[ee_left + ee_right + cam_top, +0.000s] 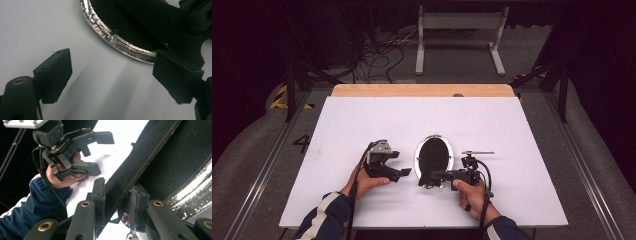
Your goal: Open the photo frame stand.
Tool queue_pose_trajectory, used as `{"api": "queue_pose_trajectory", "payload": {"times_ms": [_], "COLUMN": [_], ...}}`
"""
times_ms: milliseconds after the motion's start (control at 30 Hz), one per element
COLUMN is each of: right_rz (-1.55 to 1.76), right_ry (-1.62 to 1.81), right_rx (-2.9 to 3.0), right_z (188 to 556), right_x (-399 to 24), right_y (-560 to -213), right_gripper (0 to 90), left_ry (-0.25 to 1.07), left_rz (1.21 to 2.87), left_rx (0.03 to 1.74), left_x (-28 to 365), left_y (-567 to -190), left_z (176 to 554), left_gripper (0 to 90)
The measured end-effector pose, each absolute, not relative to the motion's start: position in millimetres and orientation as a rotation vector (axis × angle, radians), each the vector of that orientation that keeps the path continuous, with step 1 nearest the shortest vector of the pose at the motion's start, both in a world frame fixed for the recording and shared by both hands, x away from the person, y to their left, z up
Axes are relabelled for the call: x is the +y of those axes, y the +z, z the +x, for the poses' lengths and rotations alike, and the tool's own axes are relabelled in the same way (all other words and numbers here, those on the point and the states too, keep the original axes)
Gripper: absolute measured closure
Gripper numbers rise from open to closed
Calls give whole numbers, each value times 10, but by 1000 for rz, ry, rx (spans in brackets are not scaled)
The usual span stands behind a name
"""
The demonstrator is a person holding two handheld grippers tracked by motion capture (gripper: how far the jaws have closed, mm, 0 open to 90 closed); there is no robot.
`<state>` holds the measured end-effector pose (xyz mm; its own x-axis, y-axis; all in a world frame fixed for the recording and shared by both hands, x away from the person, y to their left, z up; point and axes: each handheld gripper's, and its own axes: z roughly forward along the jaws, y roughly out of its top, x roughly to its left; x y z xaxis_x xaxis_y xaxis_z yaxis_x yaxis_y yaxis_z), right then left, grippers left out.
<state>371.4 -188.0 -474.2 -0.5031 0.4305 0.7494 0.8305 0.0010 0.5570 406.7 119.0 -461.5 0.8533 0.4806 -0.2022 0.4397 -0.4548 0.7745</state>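
We see an oval mirror [433, 156] with a glittery silver rim and dark glass near the middle of the white worktop [362, 125]. Our right gripper [437, 176] has its jaws clamped on a black strut at the mirror's near edge, likely its stand, seemingly to steady it. Our left gripper [399, 164] hovers just beside the mirror's left rim, jaws apart and empty, as if ready to help.

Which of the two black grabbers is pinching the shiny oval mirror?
The right gripper, in the person's right hand: its jaws clamp the black stand of the oval silver-rimmed mirror. The left gripper sits beside it, jaws open, holding nothing.
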Motion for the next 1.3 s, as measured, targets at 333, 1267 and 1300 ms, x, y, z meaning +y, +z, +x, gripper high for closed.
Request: {"api": "queue_pose_trajectory", "payload": {"times_ms": [333, 1267, 1300], "right_rz": [-1206, -1075, -1075], "right_ry": [-1537, -1578, -1578], "right_rx": [-2021, -2125, -2125], "right_z": [3679, 3642, 3642], "right_x": [-1883, -1867, -1867], "right_y": [-4708, -4670, -4670], "right_gripper": [716, 718, 718], "left_ry": [-50, -275, -275], "left_rz": [2112, 2003, 2003], "left_rx": [682, 746, 746], "left_x": [971, 952, 952], "left_y": [-4651, -4709, -4709], "left_z": [4138, 4360, 4360], "left_gripper": [146, 83, 84]}}
